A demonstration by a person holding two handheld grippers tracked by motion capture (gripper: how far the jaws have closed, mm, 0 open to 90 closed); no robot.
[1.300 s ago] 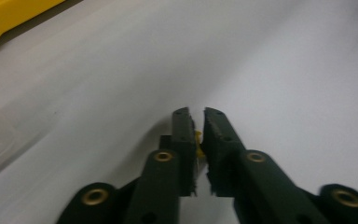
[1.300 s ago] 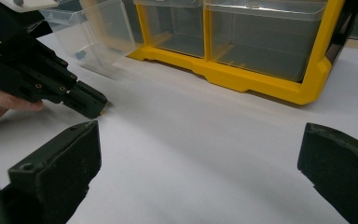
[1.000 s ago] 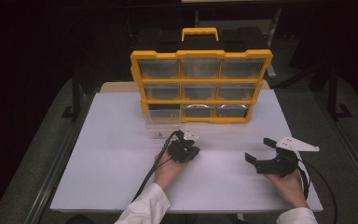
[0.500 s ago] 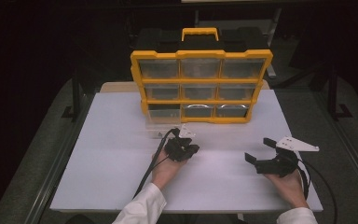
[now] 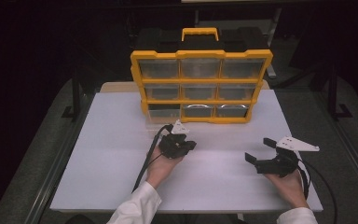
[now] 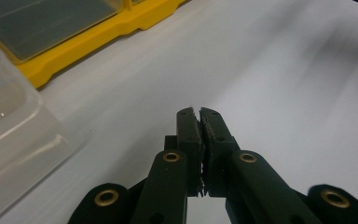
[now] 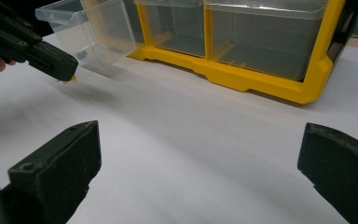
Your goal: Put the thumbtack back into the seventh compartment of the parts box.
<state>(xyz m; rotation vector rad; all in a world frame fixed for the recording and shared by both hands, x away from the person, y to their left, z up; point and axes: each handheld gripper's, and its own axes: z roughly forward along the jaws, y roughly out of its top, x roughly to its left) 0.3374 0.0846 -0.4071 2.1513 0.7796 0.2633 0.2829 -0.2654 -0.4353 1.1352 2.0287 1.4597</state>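
White tabletop [image 5: 121,154] in a dark room

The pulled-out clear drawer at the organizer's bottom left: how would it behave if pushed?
The clear drawer looks thin-walled and nearly empty, so probably light. Partly out of the yellow organizer, it would likely slide back easily, though an off-centre push might skew it.

Yellow plastic organiser case [image 5: 200,84] with a yellow handle, a black back and nine clear, colourless drawers. One clear plastic drawer [image 7: 91,30], pulled out at the lower left, is glassy and untinted. The bench [image 5: 121,154] carries a plain white sheet. Both grippers are matt black with brass-coloured rivets; the left gripper [image 6: 200,116] holds a small yellow speck [image 7: 70,80] at its tip. Shirt sleeves [image 5: 135,207] are white.
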